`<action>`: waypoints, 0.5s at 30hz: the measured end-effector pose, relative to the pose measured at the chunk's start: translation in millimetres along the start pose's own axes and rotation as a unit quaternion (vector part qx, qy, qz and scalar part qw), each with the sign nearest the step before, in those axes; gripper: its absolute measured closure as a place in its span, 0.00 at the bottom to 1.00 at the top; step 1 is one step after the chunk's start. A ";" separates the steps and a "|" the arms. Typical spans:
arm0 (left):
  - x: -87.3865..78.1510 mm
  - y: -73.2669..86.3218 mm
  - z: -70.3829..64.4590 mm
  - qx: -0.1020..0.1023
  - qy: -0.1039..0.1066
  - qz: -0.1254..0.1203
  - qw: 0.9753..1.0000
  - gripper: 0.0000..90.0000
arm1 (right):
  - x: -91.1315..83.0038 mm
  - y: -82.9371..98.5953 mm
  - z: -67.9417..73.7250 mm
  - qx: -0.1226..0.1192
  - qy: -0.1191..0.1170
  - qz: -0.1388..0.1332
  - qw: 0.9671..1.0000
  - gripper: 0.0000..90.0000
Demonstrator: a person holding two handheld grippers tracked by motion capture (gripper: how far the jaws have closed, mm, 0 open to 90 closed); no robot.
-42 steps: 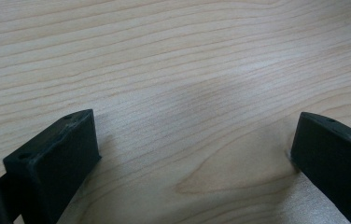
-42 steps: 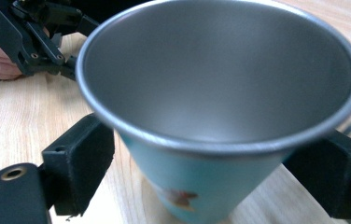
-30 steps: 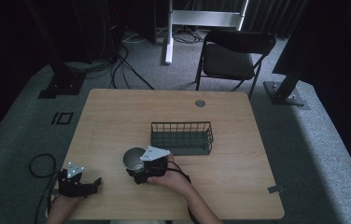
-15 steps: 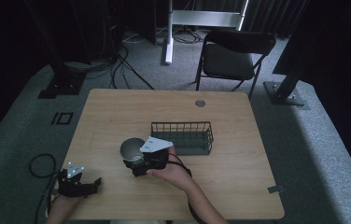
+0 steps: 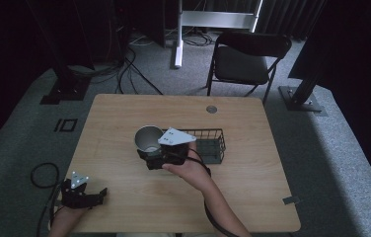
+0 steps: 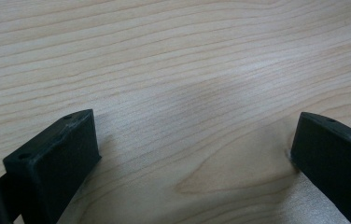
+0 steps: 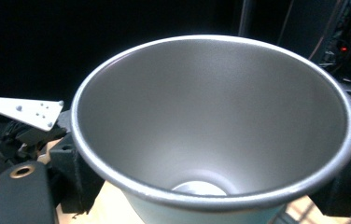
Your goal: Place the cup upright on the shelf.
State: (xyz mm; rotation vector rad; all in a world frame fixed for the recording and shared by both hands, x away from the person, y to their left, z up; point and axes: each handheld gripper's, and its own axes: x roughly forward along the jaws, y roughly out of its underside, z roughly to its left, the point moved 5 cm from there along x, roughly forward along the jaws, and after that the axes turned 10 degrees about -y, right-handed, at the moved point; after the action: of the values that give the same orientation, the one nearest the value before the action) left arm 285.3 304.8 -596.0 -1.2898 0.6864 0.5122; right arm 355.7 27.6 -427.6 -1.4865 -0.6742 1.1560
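The right gripper point(image 5: 150, 154) is holding a metal cup point(image 5: 148, 138) above the middle of the desk point(image 5: 252, 177), its jaws clamping the cup's sides; the cup's open mouth point(image 7: 213, 116) is tilting toward the gripper's camera. The cup is hanging just left of a black wire basket point(image 5: 210, 146) that is sitting on the desk. The left gripper point(image 5: 81, 192) is resting at the near left corner of the desk, its jaws standing wide apart over bare wood point(image 6: 178, 84) and gripping nothing.
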 end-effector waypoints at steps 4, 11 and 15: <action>0.0 0.0 0.0 0.000 0.000 0.000 1.000 0.02 | -11.9 -7.6 -14.8 0.007 0.021 -0.013 1.000 0.16; 0.1 0.0 -0.1 0.000 0.000 -0.001 1.000 0.02 | -36.2 -12.9 -41.0 0.016 0.063 -0.026 0.998 0.16; 0.1 0.0 -0.1 0.000 0.000 -0.001 1.000 0.02 | -49.7 -11.4 -53.1 0.024 0.082 -0.032 0.996 0.16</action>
State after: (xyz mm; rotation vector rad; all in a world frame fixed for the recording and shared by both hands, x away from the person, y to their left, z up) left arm 285.4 304.7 -596.1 -1.2906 0.6854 0.5116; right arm 388.0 -34.5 -404.7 -1.4905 -0.5740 0.9832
